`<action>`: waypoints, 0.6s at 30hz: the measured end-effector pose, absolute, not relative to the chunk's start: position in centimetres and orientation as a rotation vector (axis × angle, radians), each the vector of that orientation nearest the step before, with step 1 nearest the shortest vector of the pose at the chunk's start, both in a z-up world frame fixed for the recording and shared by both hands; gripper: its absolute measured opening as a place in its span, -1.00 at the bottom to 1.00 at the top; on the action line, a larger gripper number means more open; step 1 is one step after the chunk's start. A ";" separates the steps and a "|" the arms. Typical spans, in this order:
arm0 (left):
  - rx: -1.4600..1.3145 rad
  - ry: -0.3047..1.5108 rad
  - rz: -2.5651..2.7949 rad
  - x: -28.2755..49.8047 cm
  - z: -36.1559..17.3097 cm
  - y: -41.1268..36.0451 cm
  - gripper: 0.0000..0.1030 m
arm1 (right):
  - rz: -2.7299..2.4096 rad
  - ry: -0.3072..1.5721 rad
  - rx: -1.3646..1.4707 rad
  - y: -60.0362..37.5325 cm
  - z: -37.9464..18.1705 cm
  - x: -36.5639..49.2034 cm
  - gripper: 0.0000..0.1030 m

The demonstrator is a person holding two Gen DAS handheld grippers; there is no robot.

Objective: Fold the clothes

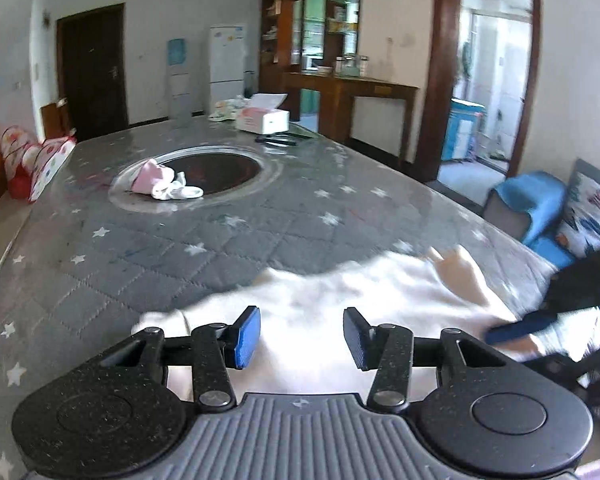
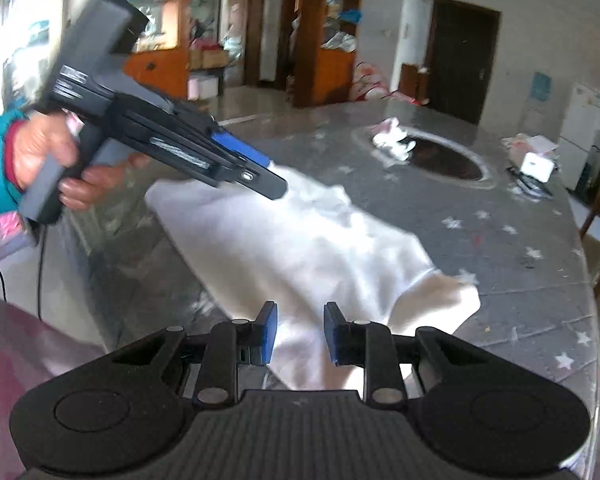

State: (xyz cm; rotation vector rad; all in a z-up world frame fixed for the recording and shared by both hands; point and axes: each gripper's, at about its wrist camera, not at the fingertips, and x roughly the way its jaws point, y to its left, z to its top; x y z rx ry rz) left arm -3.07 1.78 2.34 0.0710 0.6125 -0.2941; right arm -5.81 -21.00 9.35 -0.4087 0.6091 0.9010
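Note:
A white garment [image 1: 320, 300] lies spread, with soft wrinkles, on the near part of the grey star-patterned table cover [image 1: 140, 264]. My left gripper [image 1: 300, 338] hovers open over the garment's near edge, with nothing between its blue pads. From the right wrist view, the left gripper [image 2: 256, 168] is held by a hand [image 2: 36, 152] above the garment's [image 2: 292, 240] far end. My right gripper [image 2: 300, 332] stands open low over the other end, with white cloth showing in the gap between its pads. It also shows blurred as the right gripper [image 1: 512, 330] at the garment's right side.
A small pink and white pile of clothes [image 1: 160, 182] lies at the rim of a dark round inset [image 1: 220, 172] mid-table. A white box [image 1: 262, 118] and dark items sit at the far end. A blue chair [image 1: 536, 204] stands off the table's right edge.

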 end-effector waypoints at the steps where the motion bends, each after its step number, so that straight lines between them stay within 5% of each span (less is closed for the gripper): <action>1: 0.079 0.614 -0.289 -3.7 2.1 1.7 -0.05 | 0.902 0.621 -0.420 -20.9 9.1 -5.9 -0.53; 18: -0.084 0.645 -0.244 -7.5 0.2 5.8 -0.01 | 0.858 0.710 -0.252 -22.2 8.9 -1.8 -0.51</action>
